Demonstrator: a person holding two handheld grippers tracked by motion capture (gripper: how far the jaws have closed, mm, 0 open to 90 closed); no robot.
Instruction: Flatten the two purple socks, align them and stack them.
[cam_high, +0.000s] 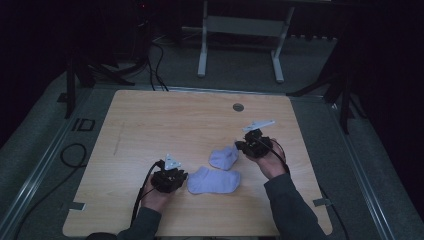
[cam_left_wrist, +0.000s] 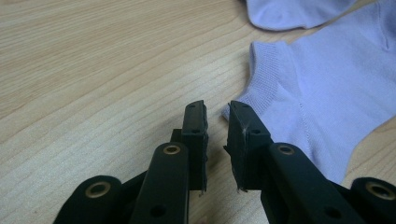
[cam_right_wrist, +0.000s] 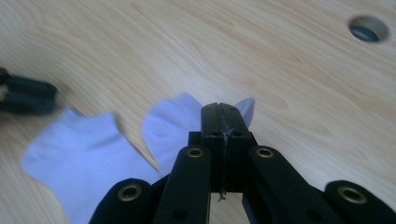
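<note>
Two pale socks (cam_high: 214, 181) lie on the wooden table (cam_high: 150, 130). Left gripper (cam_left_wrist: 217, 114) stands slightly parted beside one cuff; right gripper (cam_right_wrist: 225, 108) is closed, pinching nothing I can see.

The floor (cam_high: 50, 145) bears the one readable marking, "ID" (cam_high: 83, 124), in dark letters beside the table (cam_high: 150, 120) at its 9 o'clock edge.

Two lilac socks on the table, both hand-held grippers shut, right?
Not quite. The two lilac socks are on the table, and the right hand-held gripper is shut, but the left hand-held gripper is open, its jaws apart beside the near sock's cuff in the left gripper view.
</note>
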